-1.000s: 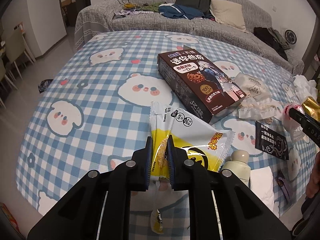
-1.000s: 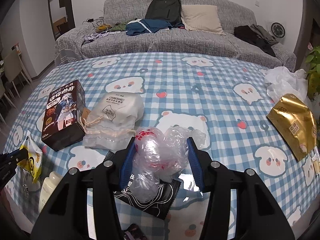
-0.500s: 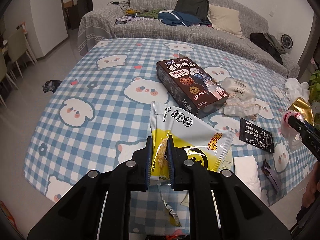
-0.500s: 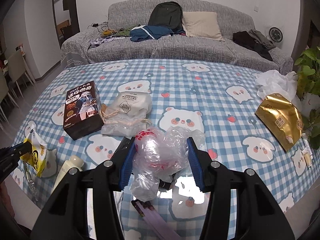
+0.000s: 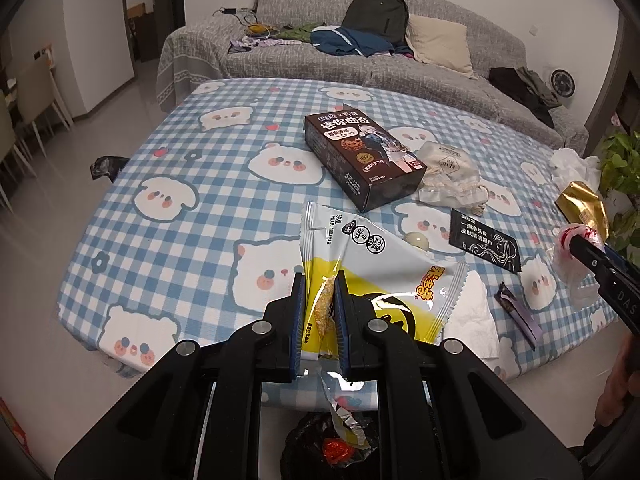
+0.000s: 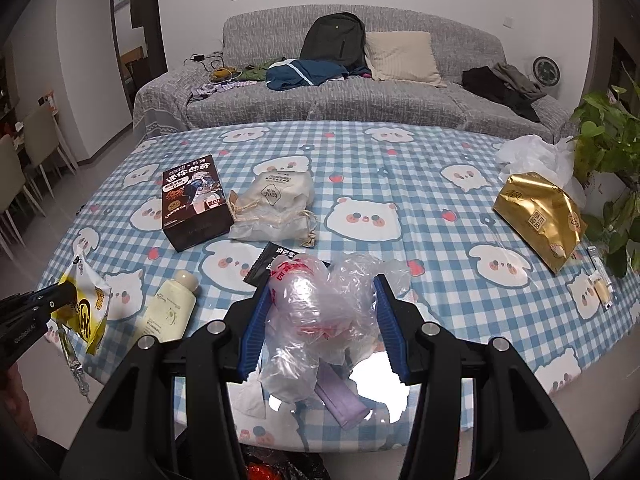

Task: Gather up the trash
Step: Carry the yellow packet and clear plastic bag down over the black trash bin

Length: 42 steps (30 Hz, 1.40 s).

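Held level above the near edge of the checked table, the left gripper pinches a yellow-and-white snack wrapper, its long axis running away toward the dark biscuit box. The right gripper clasps a crumpled clear plastic bag (red print on top) over the same edge. A black trash bag sits below the left gripper. On the table lie a black sachet, cream bottle, white napkin, purple wrapper and gold pouch.
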Each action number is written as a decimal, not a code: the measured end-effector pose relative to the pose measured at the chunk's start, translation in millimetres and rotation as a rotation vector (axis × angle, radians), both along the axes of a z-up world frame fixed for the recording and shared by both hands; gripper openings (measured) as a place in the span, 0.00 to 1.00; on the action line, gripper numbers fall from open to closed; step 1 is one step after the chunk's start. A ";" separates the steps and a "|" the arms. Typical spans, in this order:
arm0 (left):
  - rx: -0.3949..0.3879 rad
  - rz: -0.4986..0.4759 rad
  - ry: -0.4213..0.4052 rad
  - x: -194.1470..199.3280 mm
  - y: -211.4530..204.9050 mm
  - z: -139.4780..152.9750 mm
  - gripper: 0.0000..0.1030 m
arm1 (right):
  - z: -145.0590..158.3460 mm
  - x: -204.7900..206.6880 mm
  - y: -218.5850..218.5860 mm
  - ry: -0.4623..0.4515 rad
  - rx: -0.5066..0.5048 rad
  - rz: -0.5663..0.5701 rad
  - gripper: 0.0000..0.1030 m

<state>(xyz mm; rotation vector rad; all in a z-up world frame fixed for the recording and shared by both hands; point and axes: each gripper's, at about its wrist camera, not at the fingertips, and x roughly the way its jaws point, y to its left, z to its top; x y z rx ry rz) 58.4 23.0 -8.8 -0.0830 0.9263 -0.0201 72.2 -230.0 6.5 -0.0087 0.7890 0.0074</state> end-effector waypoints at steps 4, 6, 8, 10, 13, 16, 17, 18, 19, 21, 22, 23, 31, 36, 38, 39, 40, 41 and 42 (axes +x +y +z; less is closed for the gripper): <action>-0.005 -0.001 0.000 -14.6 -1.0 0.0 0.13 | 3.0 -14.0 1.5 -0.008 0.003 0.001 0.47; -0.009 -0.001 0.000 -20.9 -1.2 0.4 0.13 | 5.5 -20.0 2.7 -0.013 0.003 0.002 0.47; -0.015 -0.001 0.000 -27.6 -1.4 1.4 0.13 | 6.9 -26.2 4.5 -0.016 0.005 0.005 0.47; -0.019 -0.001 -0.002 -34.0 -1.5 2.3 0.13 | 7.7 -33.1 5.8 -0.018 0.008 0.007 0.47; -0.023 -0.004 -0.002 -43.7 -2.4 2.3 0.13 | 7.4 -44.2 8.3 -0.020 0.013 0.010 0.47; -0.028 -0.002 0.001 -53.1 -2.3 -0.2 0.13 | 4.8 -54.3 11.0 -0.017 0.009 0.013 0.47; -0.030 -0.001 0.003 -56.9 -1.6 -1.6 0.13 | 3.8 -57.6 12.0 -0.016 0.009 0.014 0.47; -0.032 -0.001 0.007 -60.1 -1.2 -3.2 0.13 | 3.0 -61.2 12.9 -0.016 0.010 0.016 0.47; -0.033 -0.002 0.010 -62.5 -1.3 -4.1 0.13 | 2.2 -65.3 13.8 -0.016 0.010 0.017 0.47; -0.032 -0.004 0.006 -67.6 -2.0 -3.1 0.13 | 1.4 -72.4 15.1 -0.017 0.011 0.019 0.47; -0.033 -0.006 0.003 -70.1 -2.6 -2.6 0.13 | 0.9 -76.2 15.6 -0.018 0.012 0.020 0.47; -0.035 -0.007 0.001 -73.1 -3.2 -1.9 0.13 | 0.5 -79.4 15.4 -0.018 0.012 0.019 0.47; -0.045 -0.015 -0.007 -96.5 -5.3 -4.5 0.13 | -9.1 -110.5 13.7 -0.018 0.025 0.015 0.47; -0.048 -0.025 0.002 -110.3 -7.0 -12.3 0.13 | -11.5 -123.6 17.7 -0.016 0.020 0.017 0.47; -0.055 -0.023 0.005 -115.8 -5.6 -15.0 0.13 | -12.2 -129.3 18.2 -0.018 0.027 0.019 0.47; -0.057 -0.024 0.007 -118.8 -5.0 -16.4 0.13 | -12.9 -131.8 18.6 -0.018 0.028 0.019 0.47; -0.056 -0.025 0.008 -121.4 -5.0 -17.5 0.13 | -13.6 -134.4 18.8 -0.017 0.028 0.020 0.47; -0.059 -0.024 0.009 -124.6 -4.6 -18.8 0.13 | -14.0 -136.9 18.7 -0.017 0.029 0.020 0.47; -0.063 -0.025 0.010 -127.7 -3.8 -19.8 0.13 | -14.4 -139.1 18.8 -0.016 0.031 0.020 0.47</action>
